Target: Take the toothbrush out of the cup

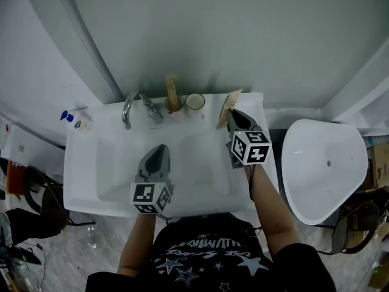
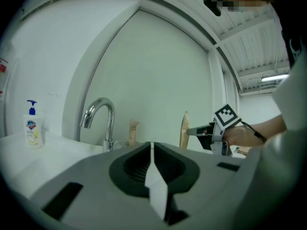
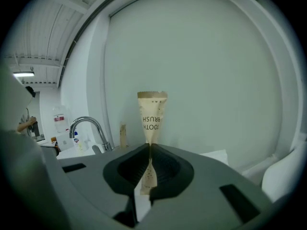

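faucet (image 1: 130, 105): back rim of sink (image 1: 82, 181) | soap bottle (image 2: 32, 128): left corner

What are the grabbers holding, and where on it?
The right gripper pinches the wrapped toothbrush partway along its packet, printed end sticking up. The left gripper is shut on nothing.

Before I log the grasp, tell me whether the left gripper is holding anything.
No, the left gripper has its jaws shut together with nothing between them.

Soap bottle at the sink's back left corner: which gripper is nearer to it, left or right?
Left. The left gripper hangs over the sink, right of the soap bottle. The right gripper, shut on a toothbrush packet, is farther right, near the back right corner.
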The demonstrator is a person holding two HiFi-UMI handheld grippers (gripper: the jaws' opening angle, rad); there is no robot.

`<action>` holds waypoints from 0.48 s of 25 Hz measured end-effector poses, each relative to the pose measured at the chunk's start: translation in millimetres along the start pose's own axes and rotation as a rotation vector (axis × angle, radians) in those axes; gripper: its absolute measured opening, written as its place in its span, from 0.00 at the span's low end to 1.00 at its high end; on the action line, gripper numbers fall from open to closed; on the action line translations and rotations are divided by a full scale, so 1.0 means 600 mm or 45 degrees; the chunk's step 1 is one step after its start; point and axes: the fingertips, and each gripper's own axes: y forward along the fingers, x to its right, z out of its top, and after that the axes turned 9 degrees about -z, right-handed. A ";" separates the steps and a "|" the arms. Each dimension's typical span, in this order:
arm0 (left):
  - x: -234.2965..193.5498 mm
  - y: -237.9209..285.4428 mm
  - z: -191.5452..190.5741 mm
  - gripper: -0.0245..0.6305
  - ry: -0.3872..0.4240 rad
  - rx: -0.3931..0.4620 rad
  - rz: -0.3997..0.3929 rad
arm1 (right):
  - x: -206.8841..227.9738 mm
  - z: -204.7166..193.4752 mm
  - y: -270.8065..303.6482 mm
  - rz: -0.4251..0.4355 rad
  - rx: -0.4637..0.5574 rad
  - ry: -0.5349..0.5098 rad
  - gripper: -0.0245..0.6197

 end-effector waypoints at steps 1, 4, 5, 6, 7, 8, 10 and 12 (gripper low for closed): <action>0.007 0.001 -0.003 0.08 -0.002 -0.003 -0.001 | 0.008 -0.008 -0.007 -0.008 -0.017 -0.010 0.08; 0.027 0.005 -0.010 0.08 -0.004 -0.011 -0.007 | 0.036 -0.029 -0.027 -0.036 -0.063 -0.033 0.08; 0.033 0.007 -0.012 0.08 -0.004 -0.013 -0.010 | 0.045 -0.036 -0.032 -0.048 -0.082 -0.040 0.08; 0.039 0.009 -0.013 0.08 -0.004 -0.015 -0.014 | 0.055 -0.043 -0.037 -0.061 -0.102 -0.046 0.08; 0.044 0.011 -0.014 0.08 -0.004 -0.016 -0.018 | 0.065 -0.050 -0.041 -0.072 -0.124 -0.055 0.08; 0.048 0.014 -0.015 0.08 -0.004 -0.017 -0.022 | 0.075 -0.057 -0.044 -0.084 -0.147 -0.065 0.08; 0.056 0.022 -0.015 0.08 -0.002 -0.017 -0.029 | 0.095 -0.070 -0.049 -0.106 -0.193 -0.085 0.08; 0.063 0.029 -0.014 0.08 0.001 -0.014 -0.037 | 0.114 -0.085 -0.054 -0.123 -0.237 -0.089 0.08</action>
